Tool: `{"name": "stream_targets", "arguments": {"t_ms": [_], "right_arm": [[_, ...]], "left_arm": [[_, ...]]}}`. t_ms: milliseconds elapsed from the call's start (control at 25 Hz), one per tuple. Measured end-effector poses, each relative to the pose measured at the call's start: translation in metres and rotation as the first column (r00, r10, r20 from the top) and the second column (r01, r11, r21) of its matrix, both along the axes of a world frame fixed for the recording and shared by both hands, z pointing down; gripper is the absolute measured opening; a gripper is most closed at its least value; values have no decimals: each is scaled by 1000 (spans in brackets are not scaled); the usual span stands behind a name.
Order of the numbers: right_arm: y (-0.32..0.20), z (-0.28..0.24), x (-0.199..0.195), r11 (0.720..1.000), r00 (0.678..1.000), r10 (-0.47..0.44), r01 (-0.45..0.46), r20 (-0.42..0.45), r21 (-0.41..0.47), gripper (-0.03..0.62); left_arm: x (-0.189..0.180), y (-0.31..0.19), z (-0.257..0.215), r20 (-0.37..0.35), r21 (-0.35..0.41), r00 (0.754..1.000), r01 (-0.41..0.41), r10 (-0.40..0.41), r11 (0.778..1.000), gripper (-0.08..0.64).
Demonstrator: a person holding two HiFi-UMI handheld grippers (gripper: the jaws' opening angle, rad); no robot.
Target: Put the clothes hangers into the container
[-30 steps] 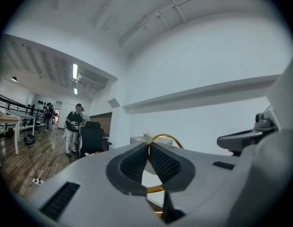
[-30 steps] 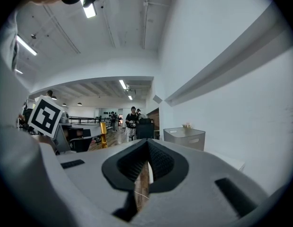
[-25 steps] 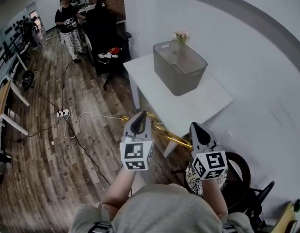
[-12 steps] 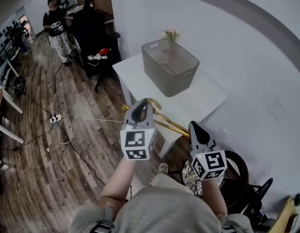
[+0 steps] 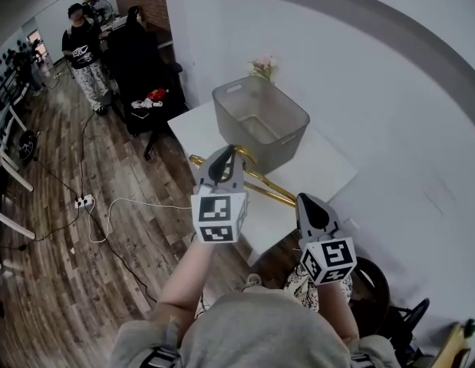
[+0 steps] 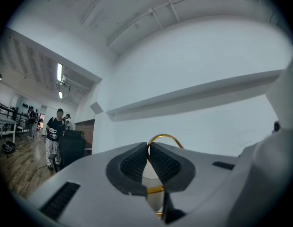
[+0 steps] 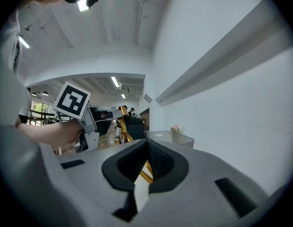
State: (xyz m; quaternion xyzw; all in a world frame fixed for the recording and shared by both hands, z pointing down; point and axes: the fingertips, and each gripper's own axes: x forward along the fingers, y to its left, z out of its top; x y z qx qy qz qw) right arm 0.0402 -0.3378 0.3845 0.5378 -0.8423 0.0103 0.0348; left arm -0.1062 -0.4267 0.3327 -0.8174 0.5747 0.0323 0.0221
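Left gripper [image 5: 221, 159] clenched on gold hanger [image 5: 262, 185] at hook; right gripper [image 5: 311, 208] clenched on bar end. Likely light, stiff, slick metal; two-end hold suits. Bin [image 5: 289, 140] just ahead.

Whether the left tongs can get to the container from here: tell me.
Probably yes: the left tongs, shut on the gold hangers, hover short of the open grey container, nothing between them. The right tongs grip the hangers too.

hanger [image 5: 272, 192] gold | container [image 5: 292, 135] translucent grey | table [image 5: 314, 167] white | floor [image 5: 84, 267] brown wood planks | wall [image 5: 390, 90] white | flowers [image 5: 262, 67] pink | left gripper [image 5: 222, 159] grey, black ribbed pads, cube black-and-white squares | right gripper [image 5: 312, 205] same | floor cable [image 5: 137, 202] white
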Motion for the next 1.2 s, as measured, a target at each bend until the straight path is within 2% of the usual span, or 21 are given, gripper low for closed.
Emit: {"name": "stream_targets", "arguments": {"t_ms": [200,560,800,1200], "right_arm": [[-40,-3,10,1000,1000,-10,10,-7,-1,1],[-96,4,22,1000,1000,-25,25,-11,-18,0],[-124,7,27,999,1000,-26,26,-4,-23,0],[-155,13,40,999,1000,-16,16,13,-30,2]], "left_arm": [[15,-50,-15,14,12,1000,-4,4,1000,20],[46,-122,-49,10,87,1000,-15,14,996,20],[64,-155,-66,48,132,998,-32,26,991,20],[81,-201,-62,51,120,998,-48,43,992,20]]}}
